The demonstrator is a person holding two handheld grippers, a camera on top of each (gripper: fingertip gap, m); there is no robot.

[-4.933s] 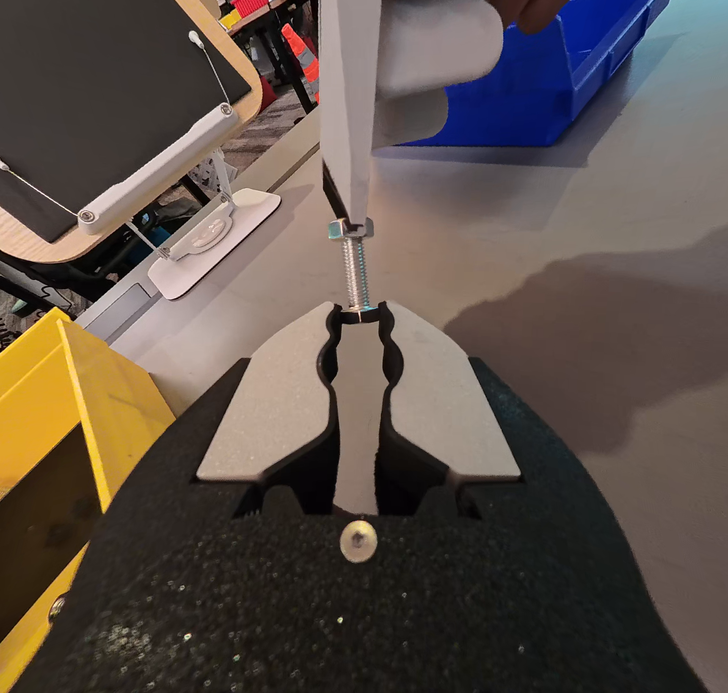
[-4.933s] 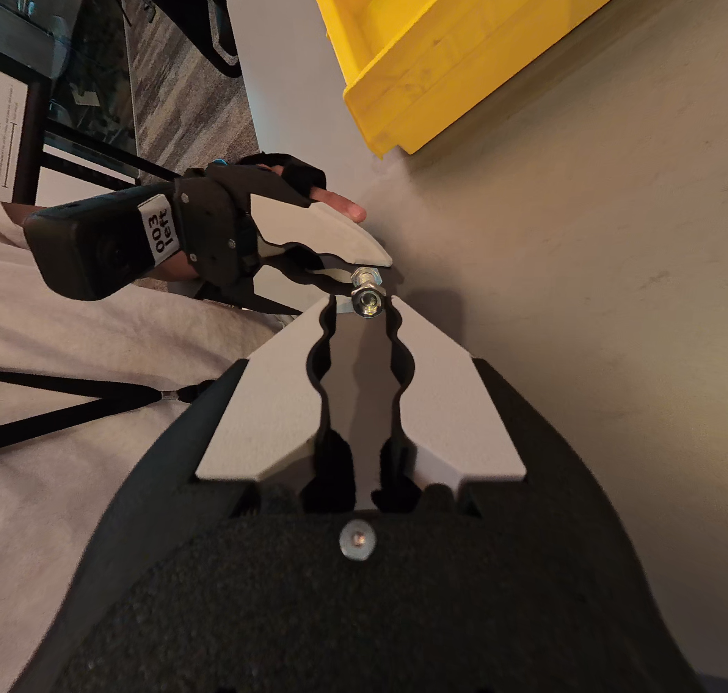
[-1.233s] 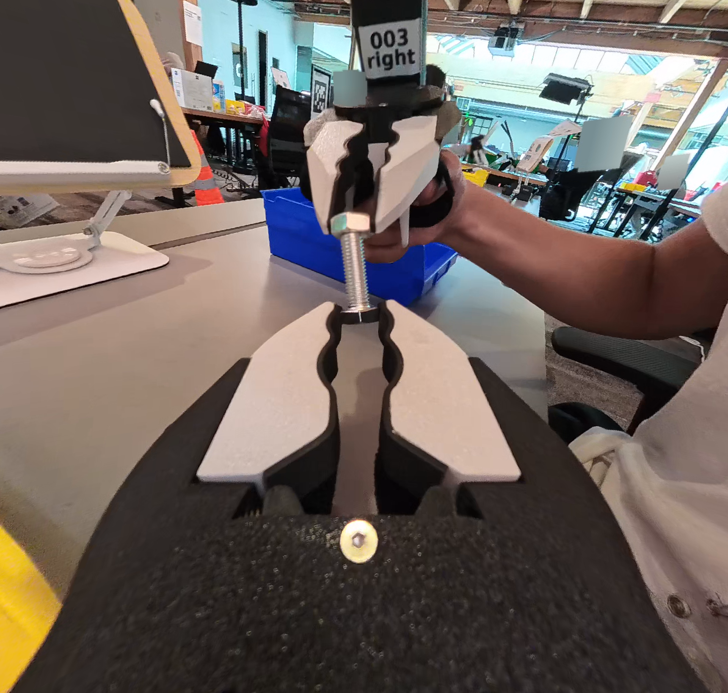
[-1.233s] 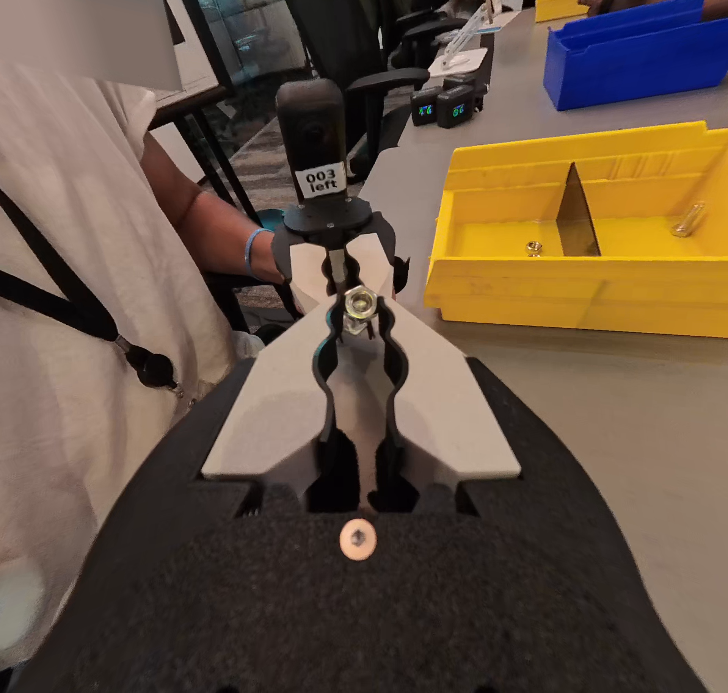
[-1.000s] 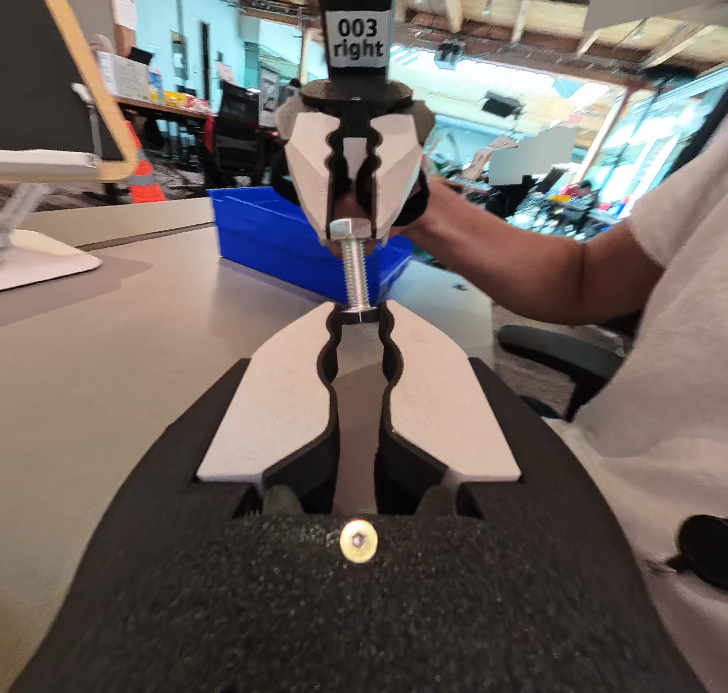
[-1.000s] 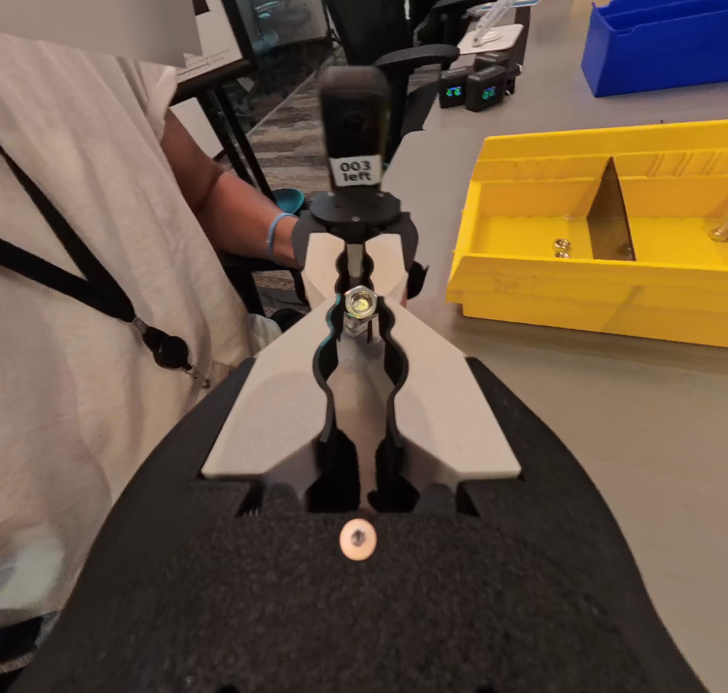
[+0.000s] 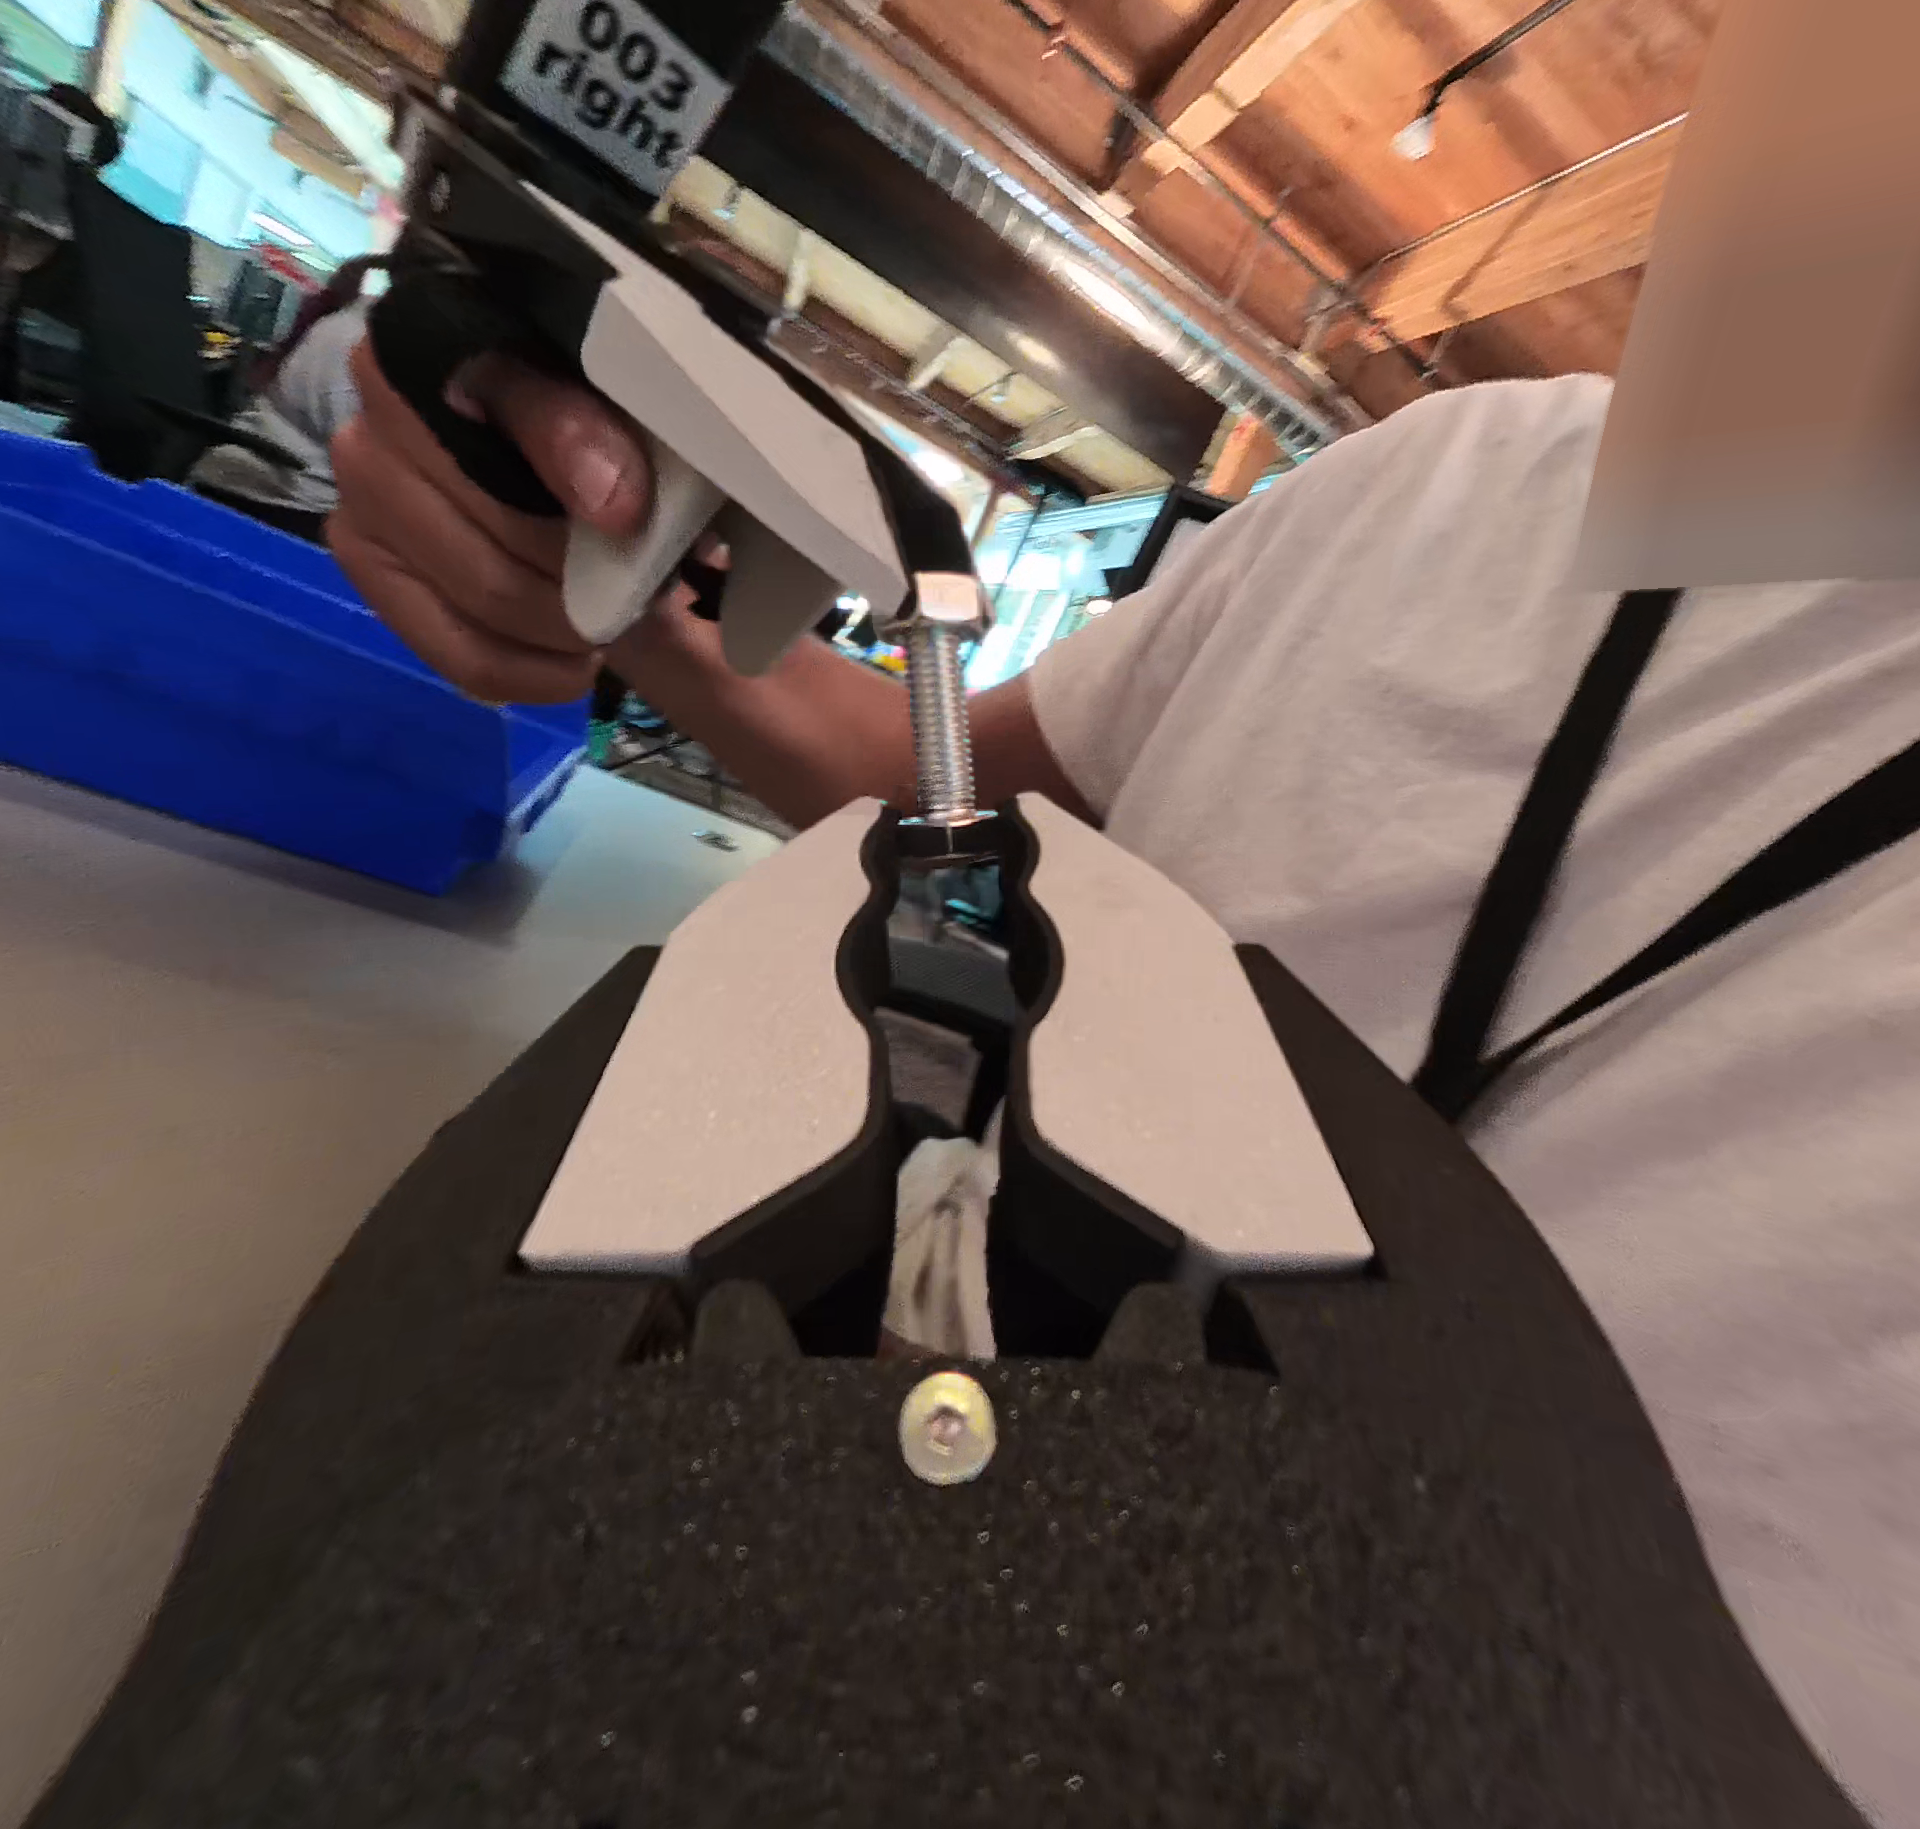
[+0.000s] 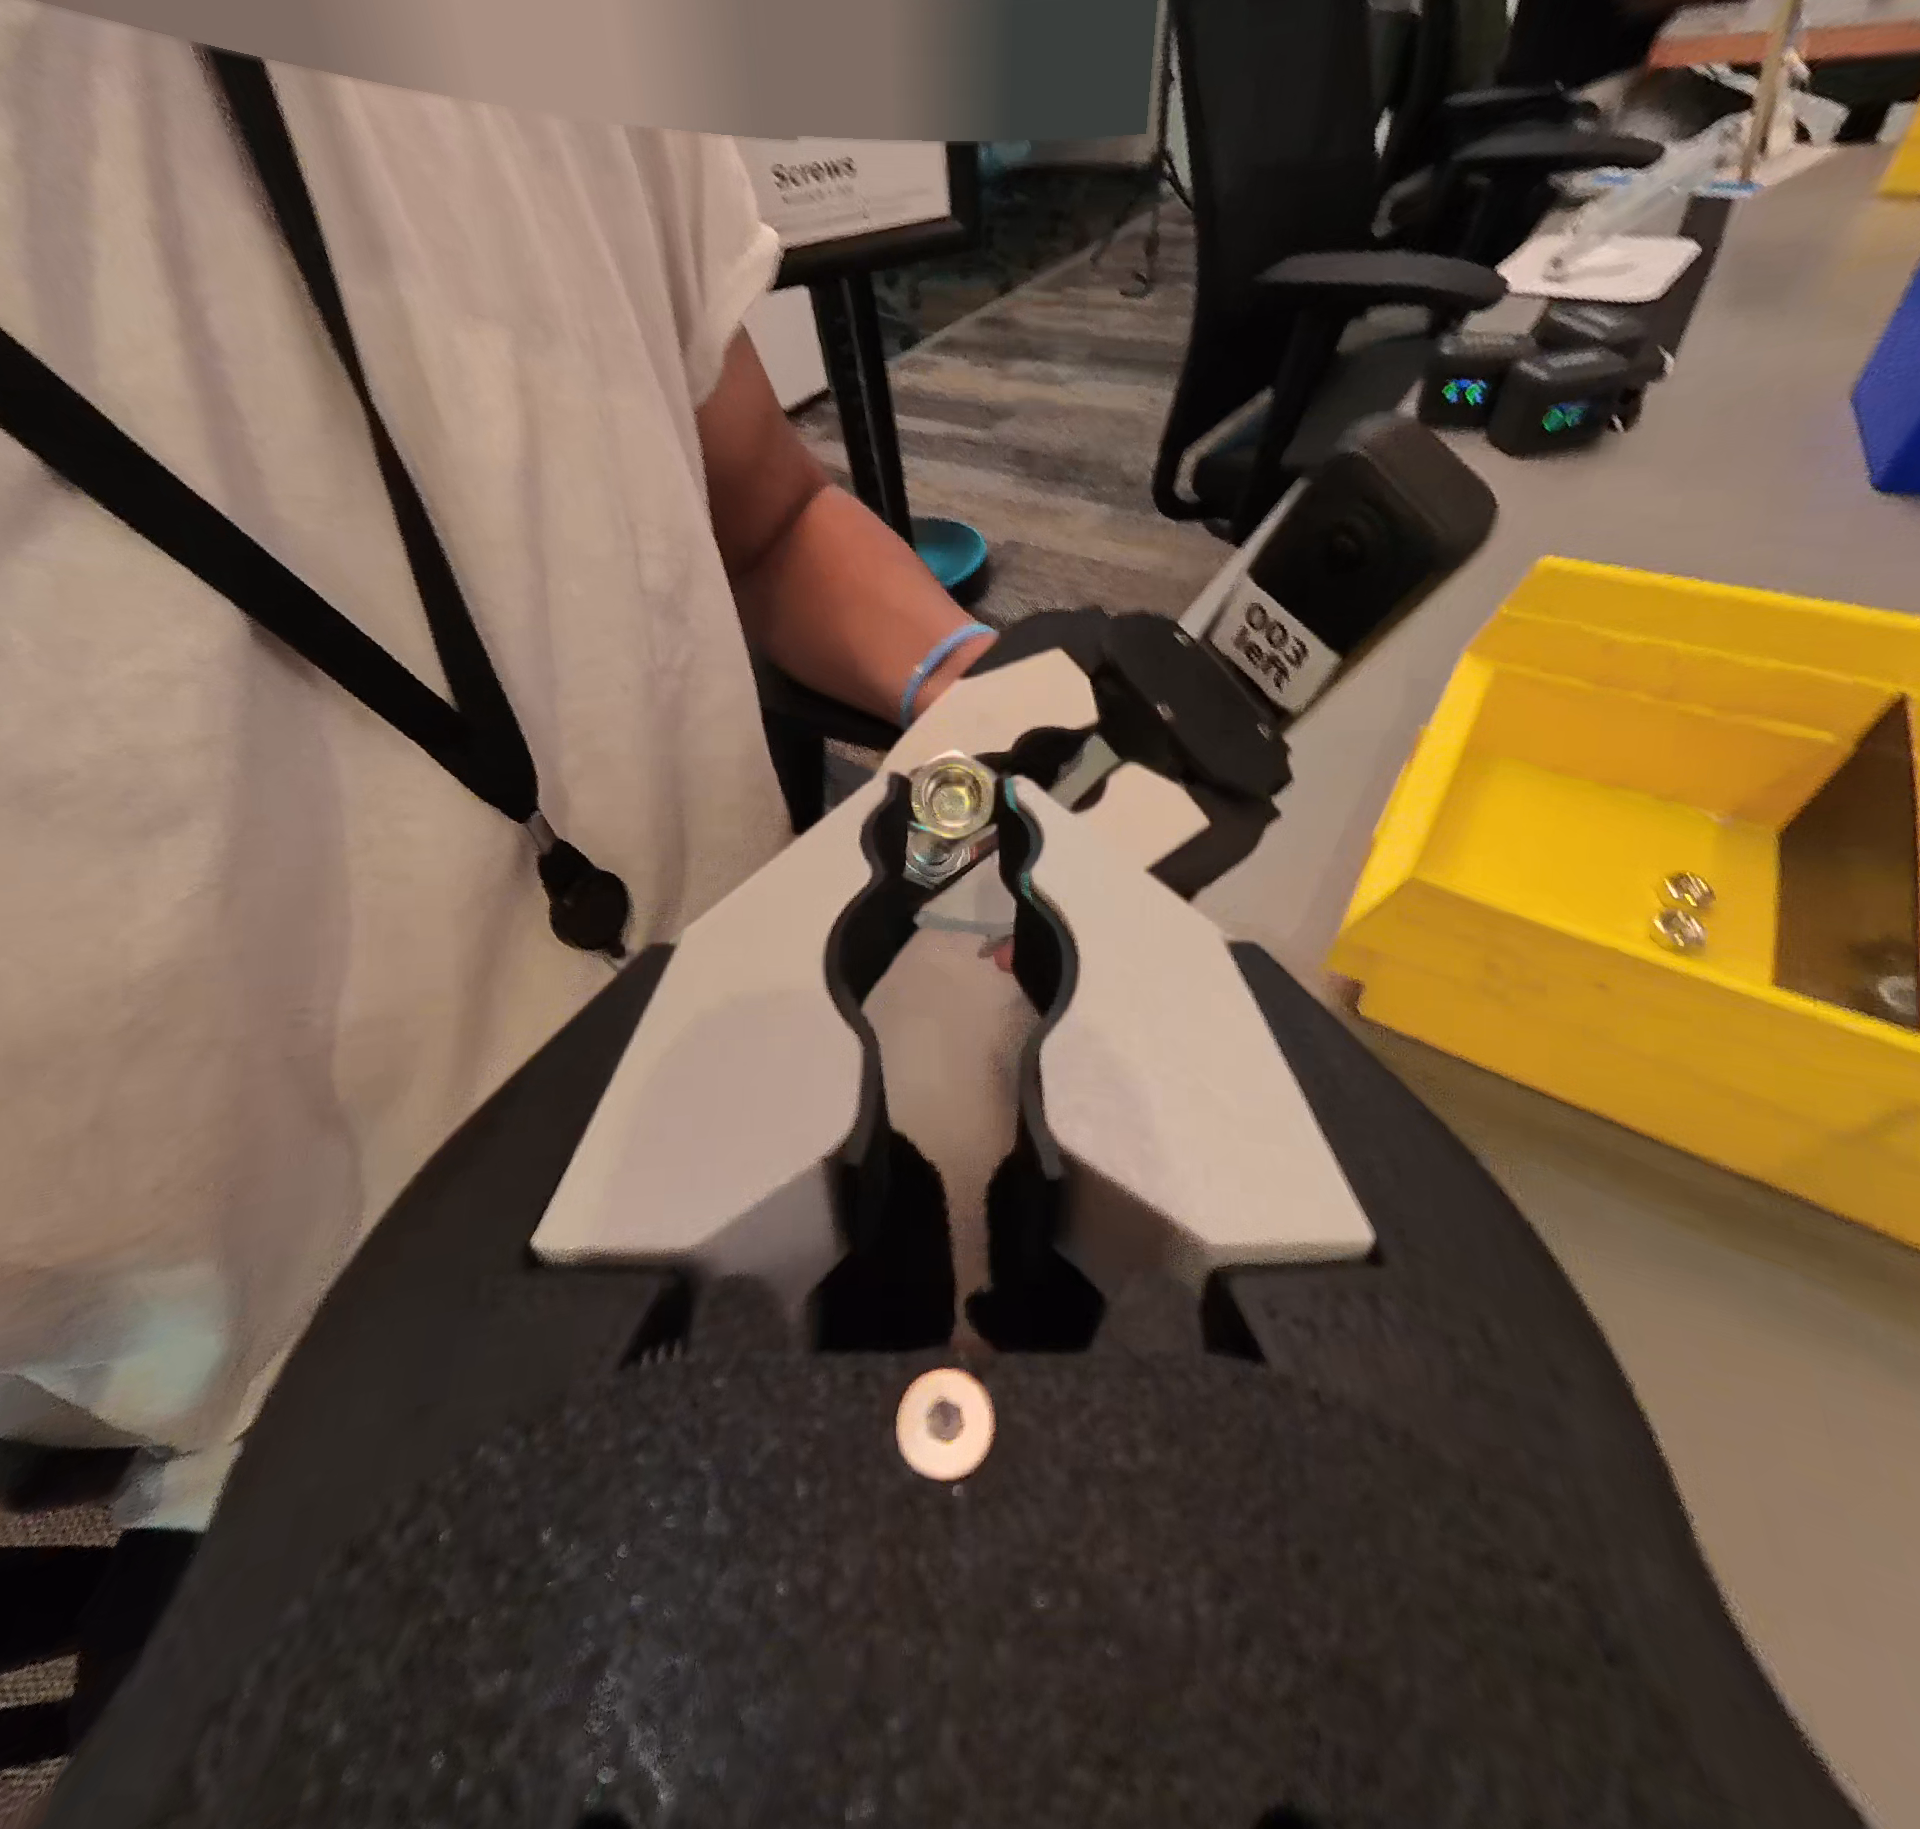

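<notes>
Between the two grippers' tips, a silver bolt (image 7: 940, 709) spans the gap, its hex head pinched by the right gripper (image 8: 951, 813) and its far end seated in a nut (image 7: 943, 837) clamped by the left gripper (image 7: 945, 834), most thread bare, above the grey table (image 7: 208, 1000).

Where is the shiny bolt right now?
The bolt is up in the air in front of the person's white shirt, between the two claws: the right claw pinches its head, and the left claw pinches the nut on its other end.
</notes>
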